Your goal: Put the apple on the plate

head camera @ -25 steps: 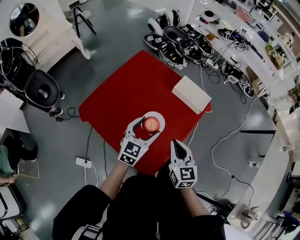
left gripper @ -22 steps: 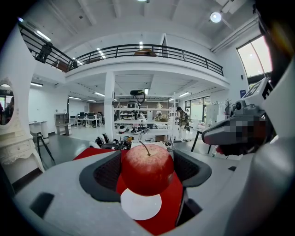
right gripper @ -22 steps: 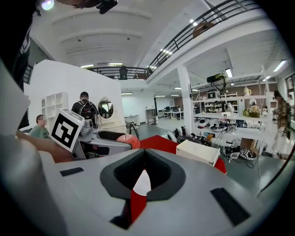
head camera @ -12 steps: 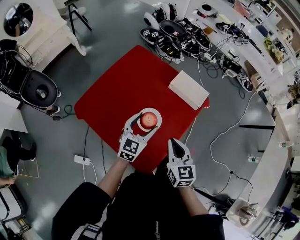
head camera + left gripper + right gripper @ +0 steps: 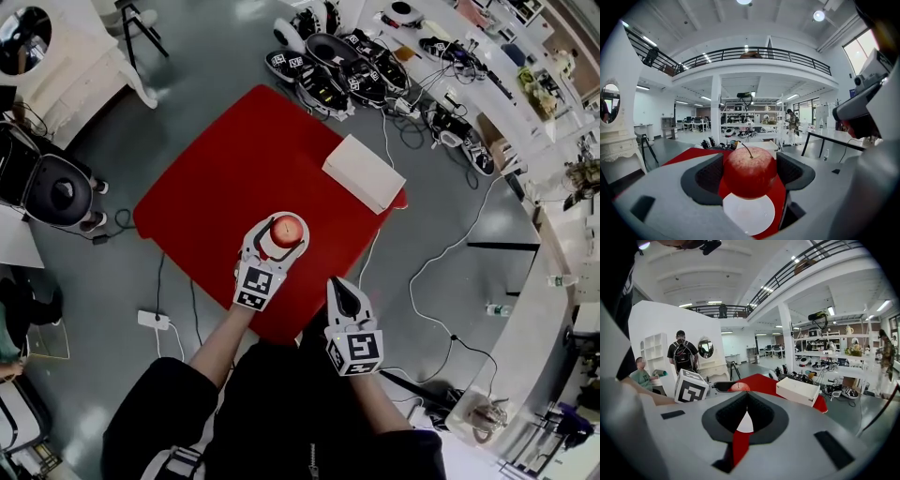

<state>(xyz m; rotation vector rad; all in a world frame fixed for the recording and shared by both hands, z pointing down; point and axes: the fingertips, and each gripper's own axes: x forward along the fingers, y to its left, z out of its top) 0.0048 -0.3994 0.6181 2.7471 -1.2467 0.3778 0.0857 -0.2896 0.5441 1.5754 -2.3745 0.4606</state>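
Note:
My left gripper [image 5: 282, 231] is shut on a red apple [image 5: 284, 231] over the near part of a red table [image 5: 225, 169]. In the left gripper view the apple [image 5: 750, 171] sits between the dark pads [image 5: 705, 178], stem up, and a white plate [image 5: 749, 214] lies on the red top directly beneath it. The gap between apple and plate cannot be judged. My right gripper [image 5: 340, 289] is shut and holds nothing, at the table's near edge to the right of the apple. From the right gripper view [image 5: 746, 405] the apple [image 5: 739, 386] shows just past the closed tips.
A white box [image 5: 364, 172] lies at the table's right corner. Black devices and cables [image 5: 328, 80] litter the floor beyond the table. A power strip [image 5: 150, 321] lies on the floor at left, near a black round seat [image 5: 58, 195]. Two people [image 5: 682, 355] are at the far left.
The whole scene has slid slightly up and left in the head view. Relative to the red table, both grippers and the apple keep their places.

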